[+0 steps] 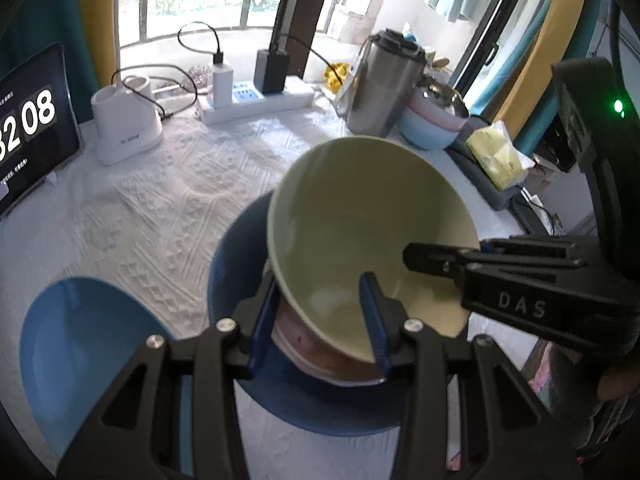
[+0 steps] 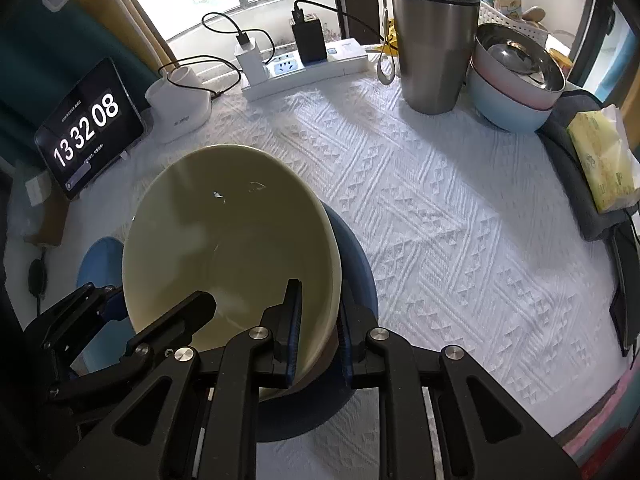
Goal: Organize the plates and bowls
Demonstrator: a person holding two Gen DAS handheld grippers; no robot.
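Note:
A pale green bowl (image 1: 360, 220) is held tilted above a dark blue plate (image 1: 236, 256). My left gripper (image 1: 320, 320) is shut on the bowl's near rim, one finger inside, one outside. My right gripper (image 2: 318, 332) is shut on the opposite rim of the same bowl (image 2: 224, 232); it shows in the left wrist view (image 1: 424, 258) reaching in from the right. A pinkish-white dish (image 1: 304, 344) sits on the dark blue plate (image 2: 360, 272) under the bowl. A light blue plate (image 1: 80, 344) lies to the left; it also shows in the right wrist view (image 2: 100, 256).
At the back stand a steel tumbler (image 2: 432, 40), stacked bowls (image 2: 516, 80), a power strip with chargers (image 2: 304, 68), a white holder (image 2: 180, 104) and a clock tablet (image 2: 88, 128). A tissue pack (image 2: 604, 160) lies at the right edge. White textured cloth (image 2: 440, 220) covers the table.

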